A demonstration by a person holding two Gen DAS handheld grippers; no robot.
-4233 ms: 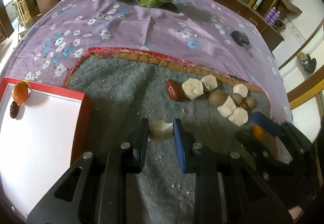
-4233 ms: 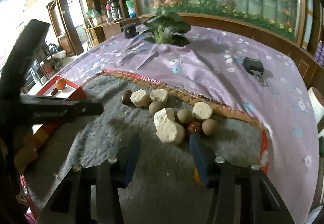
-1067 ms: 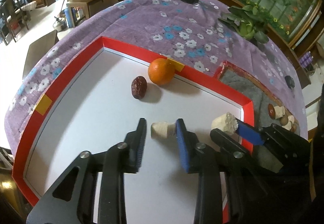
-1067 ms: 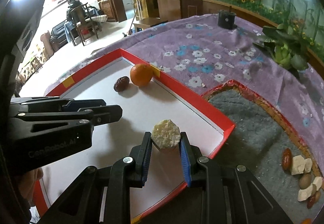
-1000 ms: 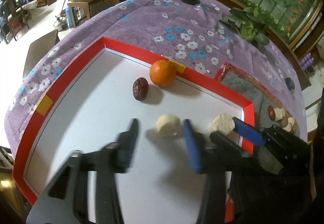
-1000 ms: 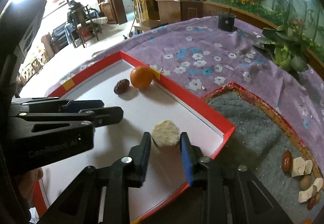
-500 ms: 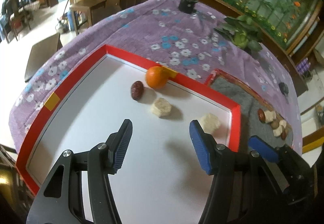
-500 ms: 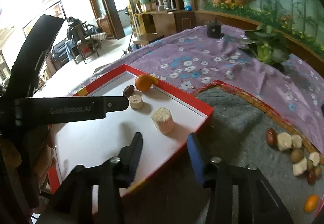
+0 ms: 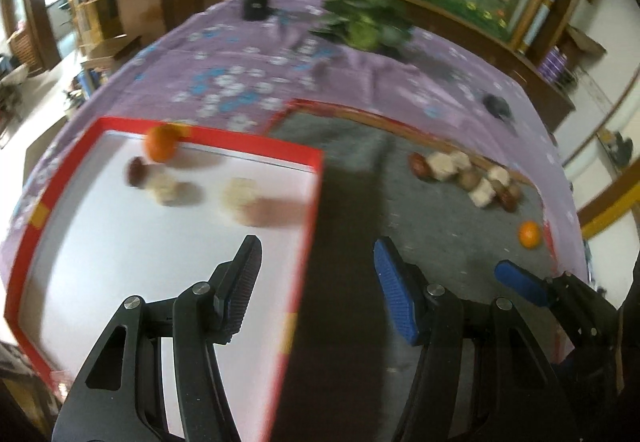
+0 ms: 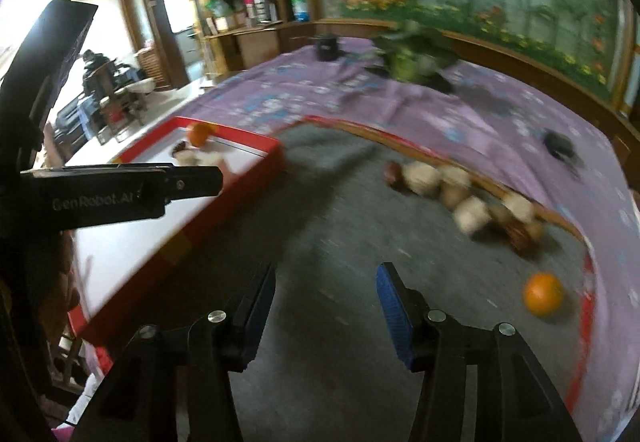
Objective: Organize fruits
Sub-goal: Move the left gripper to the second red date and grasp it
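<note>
On the grey mat, far right: the pile of fruits (image 10: pixel 464 198) waiting for you, pale chunks mixed with brown dates and round brown pieces, touching one another along the mat's braided edge.
Loose orange (image 10: pixel 543 295): sits alone at the near right of the mat, apart from the pile; it looks round and smooth-skinned, so it may roll. Take it across its widest part.
Pale chunks: they look crumbly and light, judging by the rough faces. Pinch gently on two flat sides, not the corners.
Dates: small and probably slick; centre them between the pads.
Red tray (image 9: pixel 256 141): lies left of the mat and holds an orange (image 9: pixel 161 147), a date (image 9: pixel 135 171) and two pale pieces (image 9: pixel 239 195) near its far rim.
Left gripper (image 9: pixel 316 282): jaws spread wide, holding nothing, above the tray's right edge.
Right gripper (image 10: pixel 326 304): jaws wide apart, nothing between them, over the mat and pointing toward the pile.
Blur: both views are smeared, so finer details are unclear.
</note>
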